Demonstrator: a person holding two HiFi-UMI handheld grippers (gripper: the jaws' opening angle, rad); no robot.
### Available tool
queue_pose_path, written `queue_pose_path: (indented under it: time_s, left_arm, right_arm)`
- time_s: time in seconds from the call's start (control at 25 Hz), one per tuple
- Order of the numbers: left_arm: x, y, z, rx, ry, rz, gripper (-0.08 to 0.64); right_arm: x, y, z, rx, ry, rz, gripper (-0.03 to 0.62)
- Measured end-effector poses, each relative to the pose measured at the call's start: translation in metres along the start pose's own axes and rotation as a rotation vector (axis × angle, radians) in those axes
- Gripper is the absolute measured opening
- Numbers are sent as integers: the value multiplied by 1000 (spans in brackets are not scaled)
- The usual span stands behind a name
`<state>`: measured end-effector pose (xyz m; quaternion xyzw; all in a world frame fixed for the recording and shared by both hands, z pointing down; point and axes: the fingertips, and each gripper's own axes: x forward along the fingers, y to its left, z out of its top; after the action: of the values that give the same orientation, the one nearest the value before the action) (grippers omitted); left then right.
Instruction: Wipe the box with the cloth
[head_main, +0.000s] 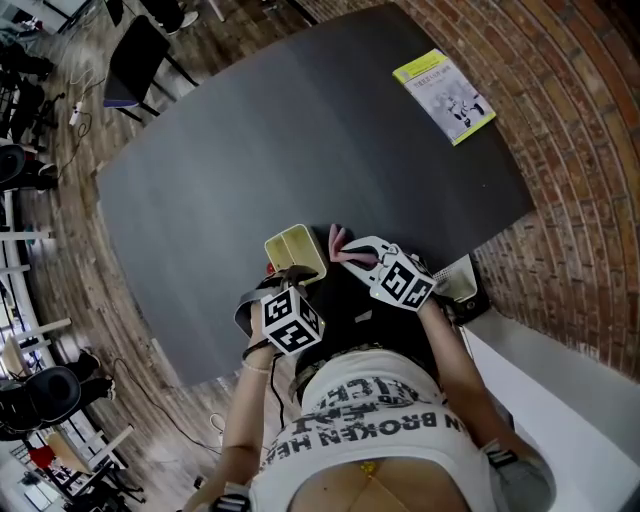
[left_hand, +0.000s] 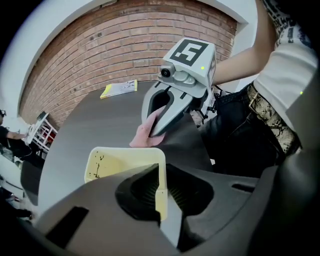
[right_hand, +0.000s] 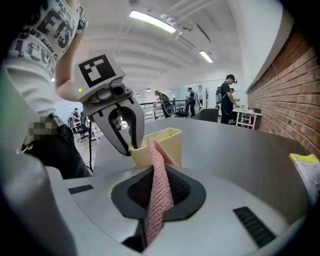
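A pale yellow open box stands near the table's front edge, with dark specks inside it. My left gripper comes down on its near wall, and both pads press that wall. In the right gripper view the left gripper straddles the rim of the box. My right gripper is just right of the box, shut on a pink cloth. The cloth stands up between its jaws. In the left gripper view the right gripper holds the cloth just behind the box.
The dark grey table has a yellow booklet at its far right corner. A brick wall runs along the right. Black chairs stand beyond the table's far left. The person's body is against the front edge.
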<state>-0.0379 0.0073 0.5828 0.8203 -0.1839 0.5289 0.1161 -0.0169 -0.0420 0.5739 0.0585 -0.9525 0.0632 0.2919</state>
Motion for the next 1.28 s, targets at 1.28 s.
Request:
queue_pose_path:
  time_s: [1.28]
  left_arm:
    - [-2,-7,-9,68,-69,-110,21]
  right_arm:
    - [51,9,2,-58,68,187,17]
